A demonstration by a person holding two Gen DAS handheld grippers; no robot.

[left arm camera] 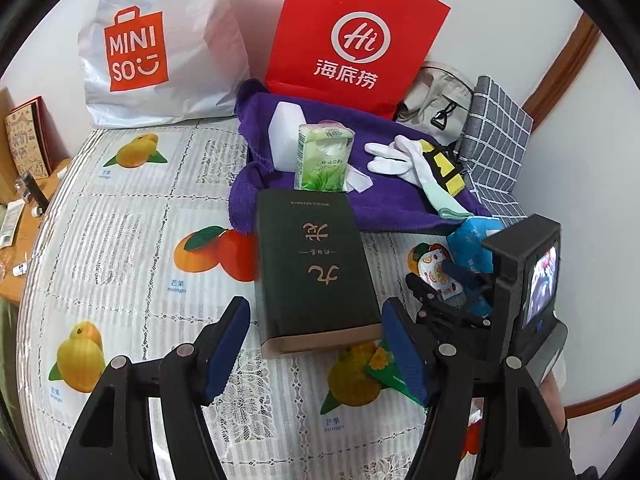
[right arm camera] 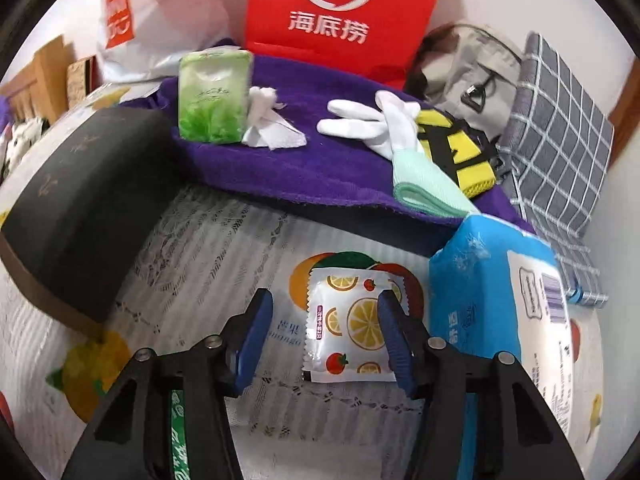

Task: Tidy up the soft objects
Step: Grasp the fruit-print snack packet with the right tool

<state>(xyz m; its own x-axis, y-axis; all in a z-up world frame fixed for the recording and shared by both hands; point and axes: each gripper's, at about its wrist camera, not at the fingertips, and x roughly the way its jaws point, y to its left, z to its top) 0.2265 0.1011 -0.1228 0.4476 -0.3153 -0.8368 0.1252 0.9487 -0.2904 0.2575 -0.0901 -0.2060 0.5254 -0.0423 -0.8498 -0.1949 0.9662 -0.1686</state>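
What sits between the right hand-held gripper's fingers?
In the right wrist view, a fruit-print sachet lies flat on the tablecloth between the open right hand-held gripper fingers.

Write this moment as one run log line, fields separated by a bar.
right gripper: open, straddling fruit-print sachet | left gripper: open, before dark box

The left tool (left arm camera: 316, 354) hangs with fingers spread wide over the tabletop (left arm camera: 132, 240), the near end of a dark box (left arm camera: 316, 268) between them. Beyond the box lies a purple towel (left arm camera: 384, 196) carrying a green tissue pack (left arm camera: 323, 158) and white gloves (left arm camera: 394, 158). Right of the box, the right tool (left arm camera: 448, 296) hovers at a fruit-print packet (left arm camera: 438, 270).
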